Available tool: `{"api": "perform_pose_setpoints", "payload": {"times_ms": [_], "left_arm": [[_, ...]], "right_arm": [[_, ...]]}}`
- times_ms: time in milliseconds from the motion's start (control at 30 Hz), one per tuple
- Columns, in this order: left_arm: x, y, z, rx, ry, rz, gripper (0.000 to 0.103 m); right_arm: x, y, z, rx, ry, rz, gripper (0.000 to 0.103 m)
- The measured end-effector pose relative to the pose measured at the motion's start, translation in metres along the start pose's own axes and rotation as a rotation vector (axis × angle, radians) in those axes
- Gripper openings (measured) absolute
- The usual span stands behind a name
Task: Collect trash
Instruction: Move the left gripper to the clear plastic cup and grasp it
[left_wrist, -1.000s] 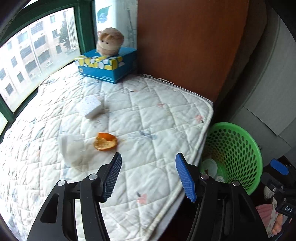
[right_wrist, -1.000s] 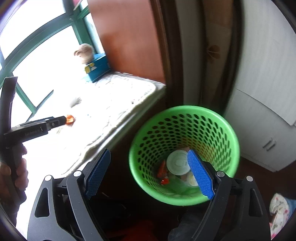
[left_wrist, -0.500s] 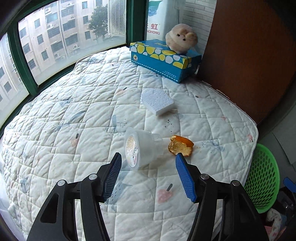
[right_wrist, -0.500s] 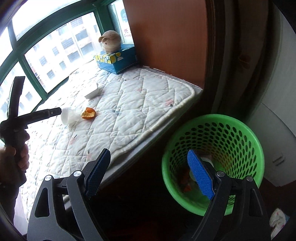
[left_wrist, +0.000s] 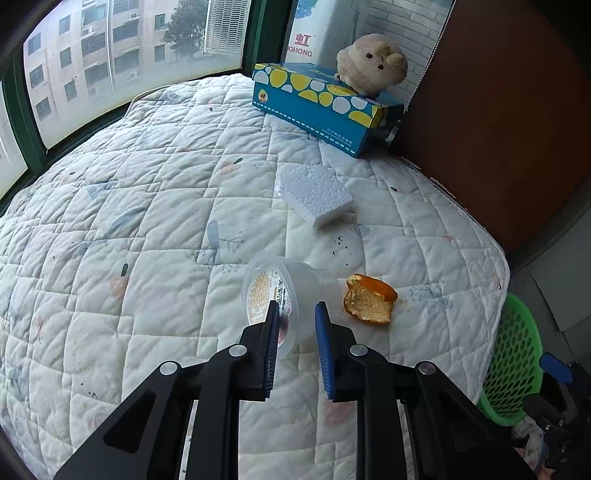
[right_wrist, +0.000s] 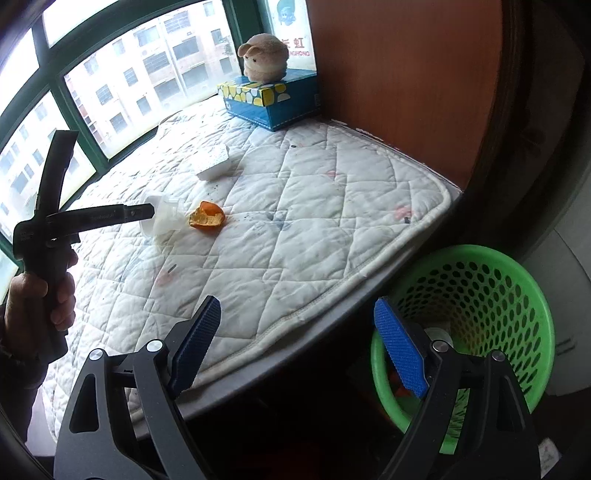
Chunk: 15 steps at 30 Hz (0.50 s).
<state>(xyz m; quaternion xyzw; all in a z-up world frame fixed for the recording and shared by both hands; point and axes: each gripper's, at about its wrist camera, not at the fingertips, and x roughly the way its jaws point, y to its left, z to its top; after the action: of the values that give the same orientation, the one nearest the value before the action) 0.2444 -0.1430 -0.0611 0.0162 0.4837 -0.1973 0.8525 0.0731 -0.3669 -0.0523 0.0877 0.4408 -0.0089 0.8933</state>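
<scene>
Quilted white mattress pad (left_wrist: 155, 229) fills a bay-window ledge under both grippers. At its near edge the left gripper (left_wrist: 295, 317) is closing its blue pads over the rim of one clear plastic cup (left_wrist: 291, 291), which lies on its side with its printed foil lid facing the camera; the cup rim sits between the pads, and contact looks likely but I cannot tell for certain. Just right of that gripper lies one orange peel (left_wrist: 369, 301), pith up, touching the cup. Farther ahead sit one white foam block (left_wrist: 316, 194), then one blue tissue box (left_wrist: 325, 107) with one plush toy (left_wrist: 371, 68) on top. The right gripper (right_wrist: 297, 347) hangs wide apart and empty; one green mesh basket (right_wrist: 491, 295) stands just to its right, below the ledge
</scene>
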Motion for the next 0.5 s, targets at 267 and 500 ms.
{"api": "perform_pose_setpoints", "payload": {"times_ms": [267, 500], "left_arm": [[-0.016, 0.013, 0.004, -0.004, -0.028, -0.023, 0.012], [-0.039, 0.032, 0.01, -0.008, -0.067, -0.022, 0.01]], "right_arm": [[0.031, 0.034, 0.018, -0.079, 0.029, 0.037, 0.085], [0.071, 0.071, 0.038, -0.136, 0.055, 0.107, 0.077]]}}
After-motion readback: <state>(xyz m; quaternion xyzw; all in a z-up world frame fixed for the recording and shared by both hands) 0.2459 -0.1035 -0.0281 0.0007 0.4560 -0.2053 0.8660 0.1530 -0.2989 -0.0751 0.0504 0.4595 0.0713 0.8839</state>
